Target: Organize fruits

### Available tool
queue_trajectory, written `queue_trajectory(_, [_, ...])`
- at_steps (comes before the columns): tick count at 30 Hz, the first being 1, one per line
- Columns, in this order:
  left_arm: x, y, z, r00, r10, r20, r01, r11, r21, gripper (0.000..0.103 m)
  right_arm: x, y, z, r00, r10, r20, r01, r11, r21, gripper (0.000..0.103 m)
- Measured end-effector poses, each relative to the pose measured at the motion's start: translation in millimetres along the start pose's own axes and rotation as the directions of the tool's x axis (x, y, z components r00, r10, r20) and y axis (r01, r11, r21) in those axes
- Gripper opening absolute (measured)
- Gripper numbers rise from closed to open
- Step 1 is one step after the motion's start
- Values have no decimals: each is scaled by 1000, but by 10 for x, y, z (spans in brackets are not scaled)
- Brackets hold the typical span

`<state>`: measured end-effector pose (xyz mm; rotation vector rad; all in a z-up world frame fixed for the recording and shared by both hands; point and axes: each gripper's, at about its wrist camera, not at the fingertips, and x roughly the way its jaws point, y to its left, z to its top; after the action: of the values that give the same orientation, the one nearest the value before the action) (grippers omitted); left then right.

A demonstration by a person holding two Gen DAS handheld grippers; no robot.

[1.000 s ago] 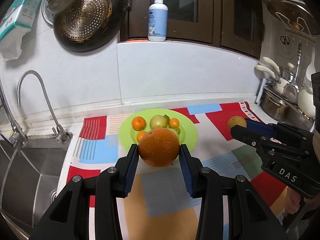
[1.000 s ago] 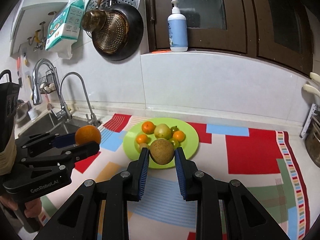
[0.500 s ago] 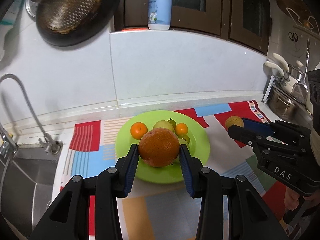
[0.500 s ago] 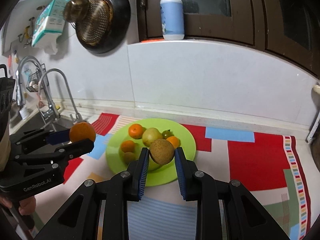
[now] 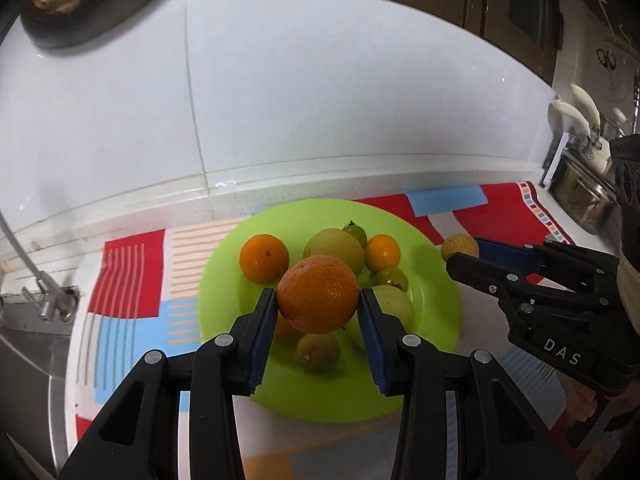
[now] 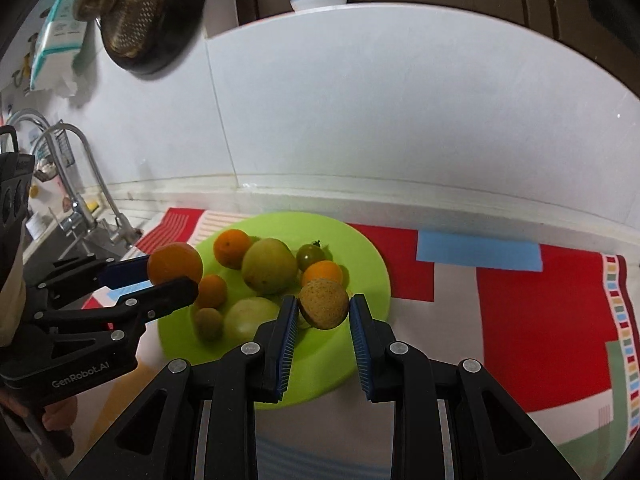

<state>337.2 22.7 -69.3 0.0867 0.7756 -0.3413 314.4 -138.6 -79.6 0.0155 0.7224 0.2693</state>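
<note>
Left wrist view: the left tool [image 5: 318, 305] pinches a large orange [image 5: 318, 294] between its blue pads, held above the green plate [image 5: 436, 300] of fruit lying just ahead of it on the patterned mat [image 5: 128, 264]. To its right, the right tool [image 5: 466, 250] grips a brownish pear [image 5: 459, 245].

Right wrist view: the right tool [image 6: 324, 308] clamps the brownish pear [image 6: 323, 303] over the plate's [image 6: 368, 260] near right edge; to its left, the left tool [image 6: 168, 270] holds the orange [image 6: 175, 263].

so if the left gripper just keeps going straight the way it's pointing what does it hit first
Probably the fruit piled on the green plate: the left gripper, shut on the large orange, points over the pale green fruit and small orange. Depth is unclear.
</note>
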Motion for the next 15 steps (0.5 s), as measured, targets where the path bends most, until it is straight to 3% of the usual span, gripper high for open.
queue_trajectory(2, [77, -1, 4, 1000, 1, -16, -1, 1000, 11, 42, 77, -22, -5, 1000, 13, -8, -13, 1000, 8, 29])
queue_trajectory(3, [91, 3, 3, 1000, 5, -15, -4, 1000, 13, 47, 101, -26, -7, 1000, 18, -11, -18, 1000, 11, 31])
queue_trajectory(5, [69, 8, 1, 1000, 14, 1, -14, 1000, 8, 55, 131, -32, 0, 1000, 16, -21, -16, 1000, 13, 52])
queue_trajectory(10, [-120, 2, -6, 999, 41, 35, -41, 999, -7, 60, 10, -36, -40, 1000, -25, 2, 24, 999, 29, 52])
queue_trajectory(15, [-405, -3, -52, 994, 94, 64, -92, 995, -38, 70, -258, -25, -68, 996, -85, 39, 83, 994, 66, 69])
